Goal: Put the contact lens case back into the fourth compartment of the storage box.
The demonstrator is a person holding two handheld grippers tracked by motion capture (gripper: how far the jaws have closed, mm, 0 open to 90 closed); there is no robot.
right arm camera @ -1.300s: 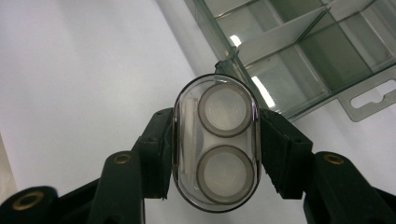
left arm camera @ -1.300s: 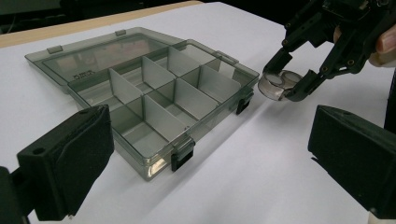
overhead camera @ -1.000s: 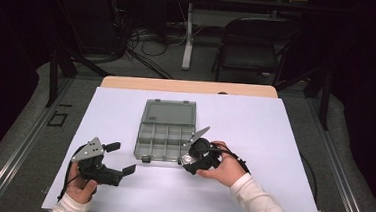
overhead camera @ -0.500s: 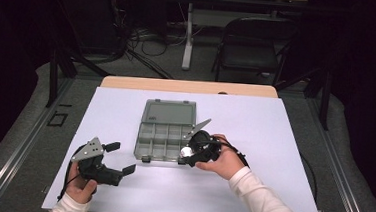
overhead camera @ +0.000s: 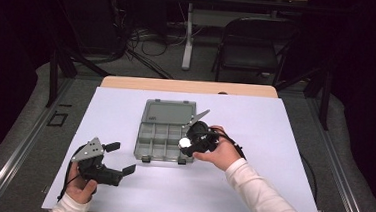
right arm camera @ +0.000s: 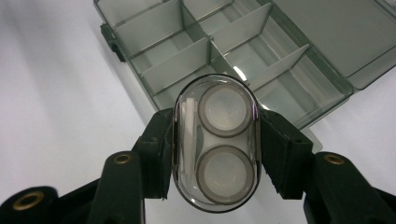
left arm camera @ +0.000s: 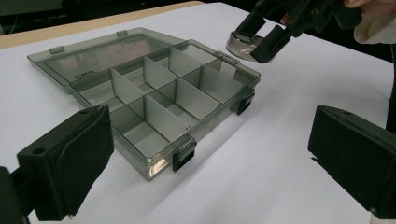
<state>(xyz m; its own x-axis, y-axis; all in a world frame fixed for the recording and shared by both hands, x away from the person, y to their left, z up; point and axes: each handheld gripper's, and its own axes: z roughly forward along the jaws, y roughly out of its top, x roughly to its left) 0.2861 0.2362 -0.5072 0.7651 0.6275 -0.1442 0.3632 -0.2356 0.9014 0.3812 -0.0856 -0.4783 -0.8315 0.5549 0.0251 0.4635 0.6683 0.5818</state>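
A small line of raised lettering is sitting on the open lid [left arm camera: 100, 56] of the grey compartment box [left arm camera: 154, 116], near its hinge edge. It is probably a maker's mark, but it is showing too small and blurred to read.

Landmark: grey translucent plastic compartment box [overhead camera: 165, 134], mid-desk on the white sheet-covered desk [overhead camera: 283, 143], lid folded flat behind it. Right tongs [overhead camera: 186, 143] sit at the box's right front corner, clamping a clear oval plastic case with two round wells [right arm camera: 216, 142] above that edge. Left tongs [overhead camera: 122, 157] rest on the desk left of and in front of the box, well apart.
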